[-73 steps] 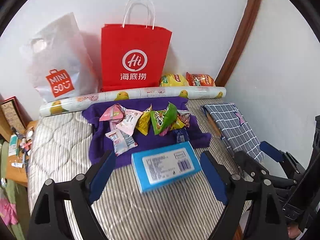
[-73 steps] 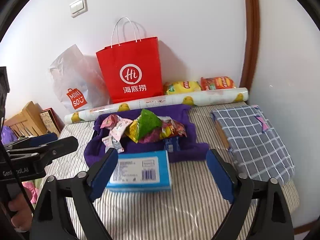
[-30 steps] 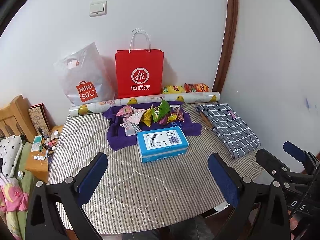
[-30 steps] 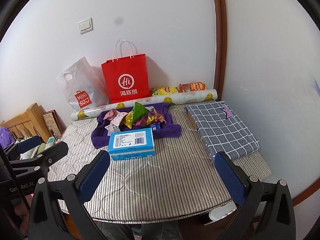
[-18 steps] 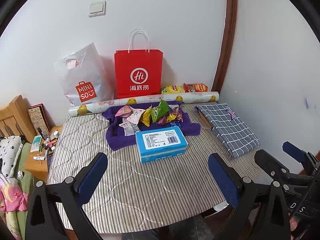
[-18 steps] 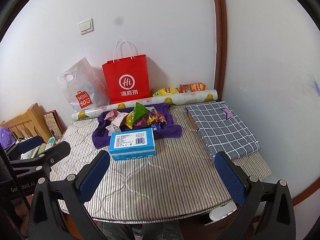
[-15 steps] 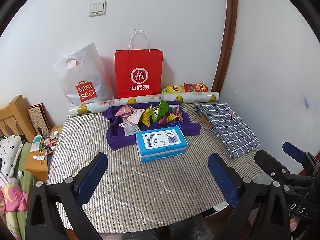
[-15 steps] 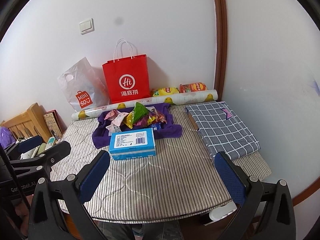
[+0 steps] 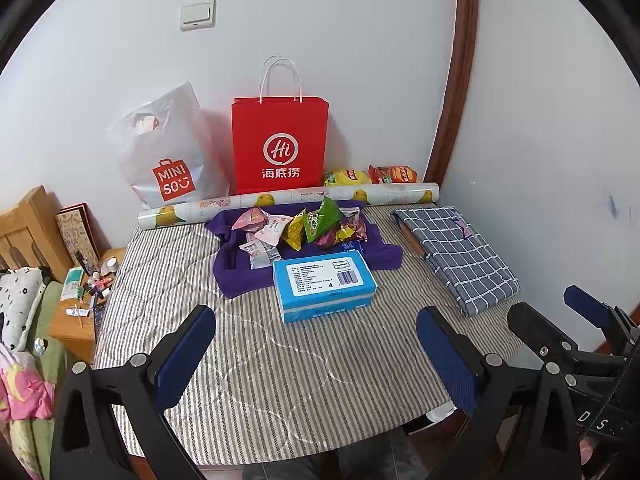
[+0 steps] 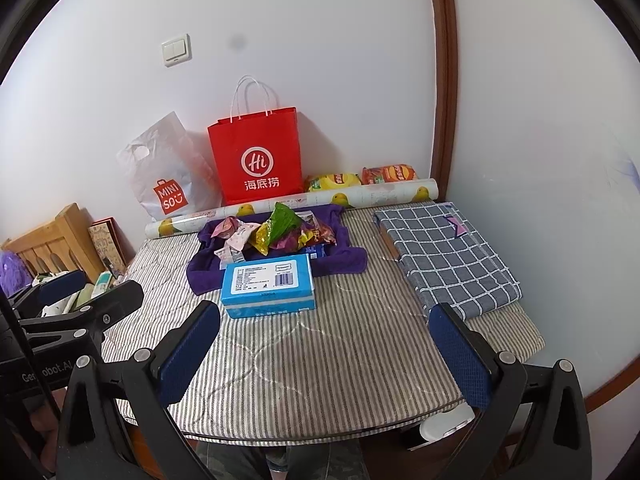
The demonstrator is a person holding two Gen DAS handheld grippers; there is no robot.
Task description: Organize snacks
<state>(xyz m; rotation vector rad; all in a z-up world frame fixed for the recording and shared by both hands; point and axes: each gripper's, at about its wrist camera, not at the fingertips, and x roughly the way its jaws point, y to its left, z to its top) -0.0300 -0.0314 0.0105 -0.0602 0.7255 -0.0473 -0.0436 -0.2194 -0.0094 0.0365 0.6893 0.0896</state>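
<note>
A pile of small snack packets (image 9: 304,226) (image 10: 276,232) lies on a purple cloth (image 9: 236,276) (image 10: 340,260) at the back of the striped table. A blue box (image 9: 324,284) (image 10: 270,286) sits just in front of the cloth. My left gripper (image 9: 316,354) is open over the table's near edge, well short of the box, with nothing between its fingers. My right gripper (image 10: 324,350) is also open and empty, held back at the near edge. The right gripper's blue tips (image 9: 584,312) show at the right of the left wrist view.
A red paper bag (image 9: 280,148), a white plastic bag (image 9: 168,160) and a printed roll (image 9: 288,202) line the back wall, with two chip bags (image 9: 368,176) behind the roll. A folded checked cloth (image 9: 456,248) lies at the right. A wooden stand with bottles (image 9: 88,288) is left.
Both grippers pulled back from close to the blue box to the table's near edge; over the last second they have hardly moved. Nothing on the table shifted.
</note>
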